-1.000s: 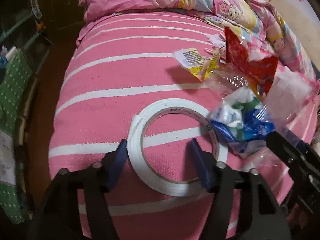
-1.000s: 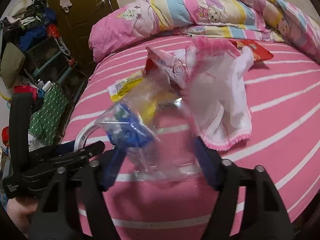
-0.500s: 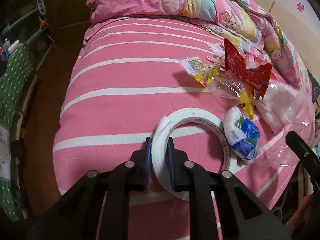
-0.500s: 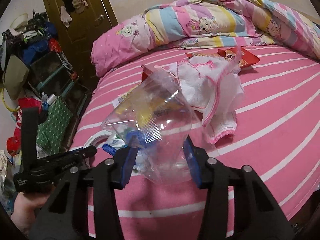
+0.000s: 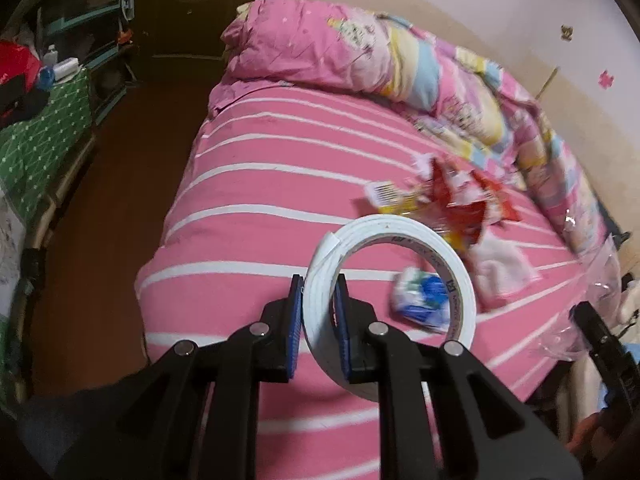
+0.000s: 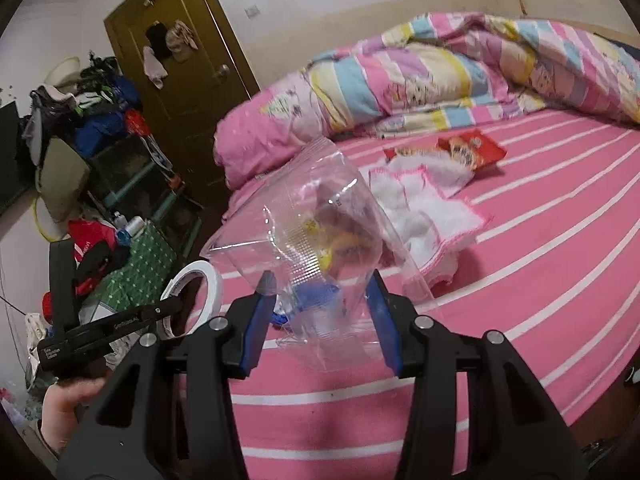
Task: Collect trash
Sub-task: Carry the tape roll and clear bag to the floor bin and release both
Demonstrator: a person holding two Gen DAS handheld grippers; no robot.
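My left gripper (image 5: 318, 312) is shut on the rim of a white tape roll (image 5: 404, 232) and holds it lifted above the pink striped bed (image 5: 260, 184); the roll also shows in the right wrist view (image 6: 200, 276). My right gripper (image 6: 320, 300) holds a clear plastic bag (image 6: 320, 216) between its blue pads, jaws fairly wide apart. On the bed lie a blue-white crumpled wrapper (image 5: 424, 298), red and yellow snack wrappers (image 5: 460, 200), and a red packet (image 6: 472, 150).
A white cloth with pink trim (image 6: 424, 208) lies on the bed. A rolled pink quilt (image 5: 360, 48) is at the head. Left of the bed are a brown floor (image 5: 108, 200), a green-covered stand (image 5: 36, 132), cluttered shelves (image 6: 120, 152) and a door (image 6: 180, 60).
My left gripper closed on the tape roll and lifted it off the bed. My right gripper rose and pulled back with the clear bag; the wrappers stayed on the bed.
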